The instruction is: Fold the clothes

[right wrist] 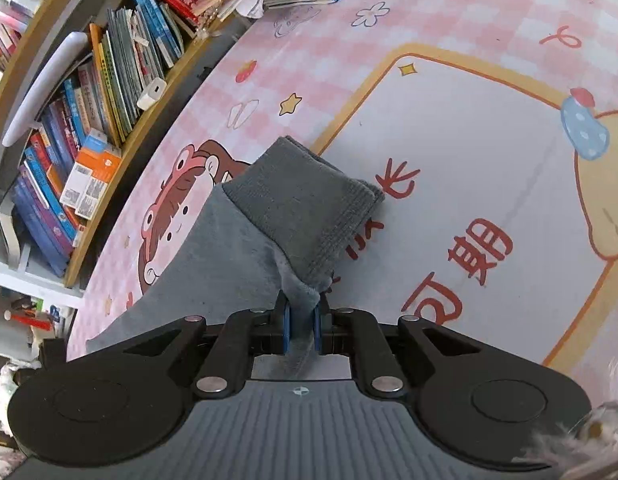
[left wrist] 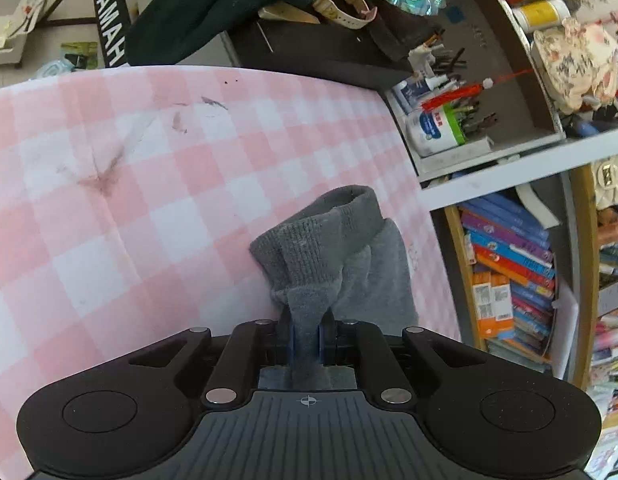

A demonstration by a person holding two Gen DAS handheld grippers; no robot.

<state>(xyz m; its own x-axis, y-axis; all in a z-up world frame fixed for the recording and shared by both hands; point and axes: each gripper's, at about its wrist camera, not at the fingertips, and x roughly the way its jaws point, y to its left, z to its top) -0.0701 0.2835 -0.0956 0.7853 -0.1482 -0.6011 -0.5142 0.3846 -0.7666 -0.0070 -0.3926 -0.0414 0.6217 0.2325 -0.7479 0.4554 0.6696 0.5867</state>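
Note:
A grey garment with ribbed cuffs lies on a pink checked table mat (left wrist: 109,208). In the left wrist view, my left gripper (left wrist: 308,334) is shut on the grey garment (left wrist: 329,256) at one ribbed cuff, which bunches up in front of the fingers near the mat's right edge. In the right wrist view, my right gripper (right wrist: 301,330) is shut on the grey garment (right wrist: 237,248) just below another ribbed cuff (right wrist: 305,200), which lies folded over on the cartoon-printed mat (right wrist: 449,160). Cloth runs back between both pairs of blue pads.
A bookshelf (left wrist: 517,272) packed with books stands right beside the table edge; it also shows in the right wrist view (right wrist: 89,128). Dark clothing (left wrist: 213,4), a black box and desk clutter sit beyond the mat's far edge. A white fluffy thing (right wrist: 589,432) is at bottom right.

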